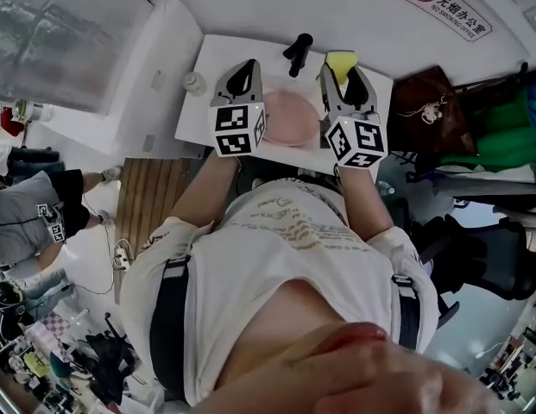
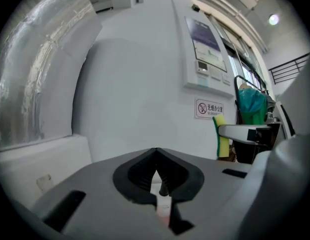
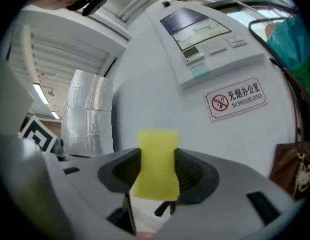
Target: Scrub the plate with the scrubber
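Observation:
A pink plate (image 1: pixel 289 119) lies on the white table (image 1: pixel 214 63), partly hidden behind both grippers, which are held up level in front of the person's chest. My left gripper (image 1: pixel 247 67) is above the plate's left edge. It is shut, its dark ribbed pads (image 2: pixel 145 171) meet and nothing is between them. My right gripper (image 1: pixel 343 76) is above the plate's right edge and is shut on the yellow scrubber sponge (image 3: pixel 155 164), which sticks out past the fingertips. The scrubber (image 1: pixel 340 60) also shows from the side, yellow with a green layer (image 2: pixel 221 136), in the left gripper view.
A black handled object (image 1: pixel 298 52) lies at the table's far edge and a small white pot (image 1: pixel 194 82) at its left edge. A brown bag (image 1: pixel 427 102) hangs at the right. A wooden slatted board (image 1: pixel 147 197) and a seated person (image 1: pixel 26 218) are at the left.

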